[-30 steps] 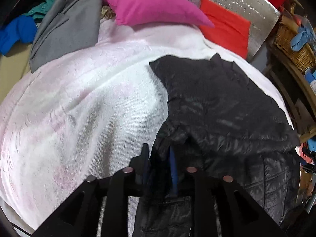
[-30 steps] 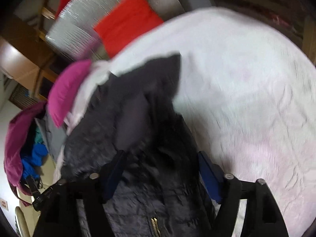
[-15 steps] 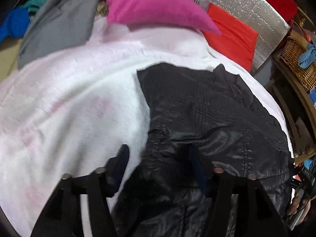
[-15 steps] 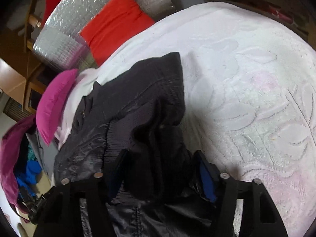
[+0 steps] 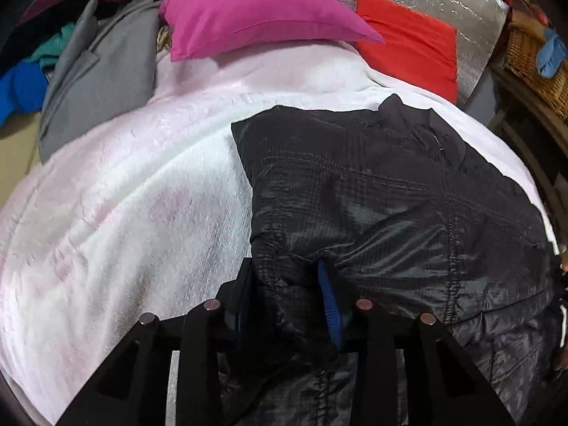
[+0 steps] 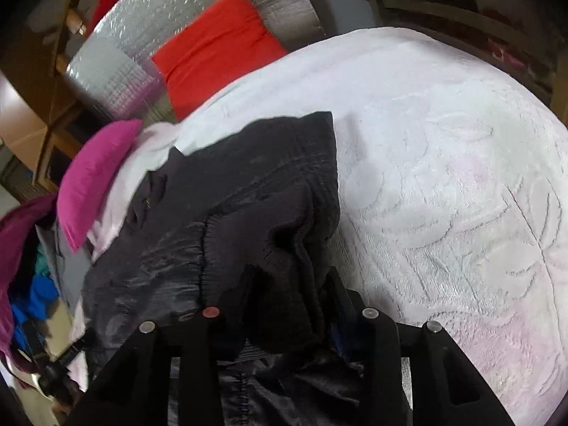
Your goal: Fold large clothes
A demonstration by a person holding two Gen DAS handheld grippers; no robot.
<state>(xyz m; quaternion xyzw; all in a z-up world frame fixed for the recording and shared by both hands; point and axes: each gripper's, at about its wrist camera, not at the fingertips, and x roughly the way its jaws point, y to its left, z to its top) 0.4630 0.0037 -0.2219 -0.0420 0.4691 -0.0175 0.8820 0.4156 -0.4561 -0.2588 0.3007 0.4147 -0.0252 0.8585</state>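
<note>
White bedspread (image 5: 149, 191) with a pink pillow (image 5: 255, 14) up top, black jacket (image 5: 383, 191) spread out on it. Left gripper (image 5: 289, 294) and right gripper (image 6: 291, 301) are both closing, each with near-edge jacket fabric bunched between the jaws. Jacket runs lengthwise away from both, toward the pillow.

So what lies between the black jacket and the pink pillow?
Only bare white blanket separates the black jacket from the pink pillow; the left wrist view shows it.
</note>
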